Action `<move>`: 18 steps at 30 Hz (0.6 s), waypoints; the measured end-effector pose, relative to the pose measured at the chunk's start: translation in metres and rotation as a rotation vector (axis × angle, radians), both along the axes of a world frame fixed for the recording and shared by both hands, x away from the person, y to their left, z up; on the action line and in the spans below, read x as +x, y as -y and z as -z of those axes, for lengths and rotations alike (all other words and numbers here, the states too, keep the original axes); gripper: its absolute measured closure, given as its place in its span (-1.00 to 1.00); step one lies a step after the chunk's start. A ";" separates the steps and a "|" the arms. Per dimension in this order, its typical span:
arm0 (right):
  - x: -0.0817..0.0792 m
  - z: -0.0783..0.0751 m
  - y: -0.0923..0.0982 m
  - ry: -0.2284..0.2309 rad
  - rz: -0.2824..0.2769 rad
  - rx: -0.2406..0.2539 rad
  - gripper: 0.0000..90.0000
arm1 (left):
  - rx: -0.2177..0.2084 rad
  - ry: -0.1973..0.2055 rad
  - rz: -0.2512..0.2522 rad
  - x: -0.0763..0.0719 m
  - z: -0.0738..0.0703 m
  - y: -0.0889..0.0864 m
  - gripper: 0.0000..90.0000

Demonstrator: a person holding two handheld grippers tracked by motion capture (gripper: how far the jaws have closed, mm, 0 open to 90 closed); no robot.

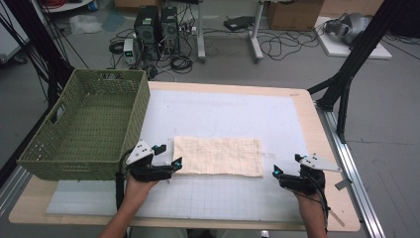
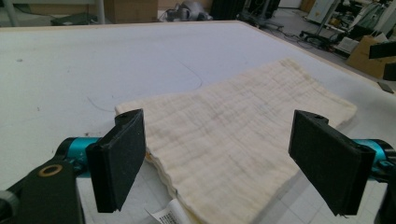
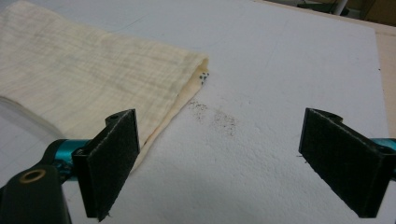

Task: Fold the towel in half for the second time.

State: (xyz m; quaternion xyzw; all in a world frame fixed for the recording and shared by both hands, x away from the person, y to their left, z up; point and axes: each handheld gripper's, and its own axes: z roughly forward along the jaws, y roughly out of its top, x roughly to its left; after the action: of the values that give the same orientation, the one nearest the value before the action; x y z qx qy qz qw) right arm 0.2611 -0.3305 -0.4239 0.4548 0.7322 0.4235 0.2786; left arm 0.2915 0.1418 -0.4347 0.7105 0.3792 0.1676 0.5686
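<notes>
Folded cream cloth (image 1: 218, 156), gauzy weave with a faint grid, several layers thick, lying flat on the white mat (image 1: 223, 114) that covers the wooden bench (image 1: 317, 148); long side parallel to the bench's near edge, placed in the near half of the mat. A small printed label (image 2: 166, 217) sticks out from under the cloth's near left corner. A dotted inner layer shows at the cloth's near right corner in the right claw view, and a dark smudge (image 3: 215, 116) marks the mat just beside that corner. Left claw (image 1: 166, 161): at the cloth's left end, jaws spread wide and released, one jaw beside the cloth's near left corner, the other over the cloth; the pads press on nothing. Right claw (image 1: 280, 173): on the mat just off the cloth's near right corner, jaws likewise spread wide and released, bare mat between them, the cloth's edge passing by the left-hand jaw in its own view without contact that can be told. Each claw is carried by a hand reaching in from the near edge of the bench. Green woven basket (image 1: 84, 126): left of the cloth, at the bench's left side, tilted, well apart from the right claw, near the left one.
</notes>
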 end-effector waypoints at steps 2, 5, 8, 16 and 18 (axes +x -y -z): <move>0.000 0.000 0.000 0.001 -0.002 -0.008 -0.74 | -0.004 -0.006 0.002 0.001 0.001 0.000 -0.55; 0.000 0.001 0.000 -0.006 0.001 -0.007 -0.74 | -0.008 -0.012 0.001 0.002 0.002 0.001 -0.55; 0.001 0.001 0.000 -0.007 0.000 -0.011 -0.74 | 0.003 -0.021 0.003 0.002 0.003 0.001 -0.55; 0.004 0.003 -0.002 -0.015 -0.020 -0.013 -0.74 | -0.018 -0.033 -0.012 0.010 -0.002 0.001 -0.53; 0.003 0.002 -0.001 -0.010 -0.015 -0.005 -0.74 | -0.027 -0.028 -0.010 0.015 -0.007 0.002 -0.52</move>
State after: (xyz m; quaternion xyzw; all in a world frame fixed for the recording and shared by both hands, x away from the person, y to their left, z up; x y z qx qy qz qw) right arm 0.2645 -0.3297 -0.4259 0.4505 0.7381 0.4215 0.2730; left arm 0.3065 0.1393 -0.4278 0.7033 0.3928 0.1552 0.5718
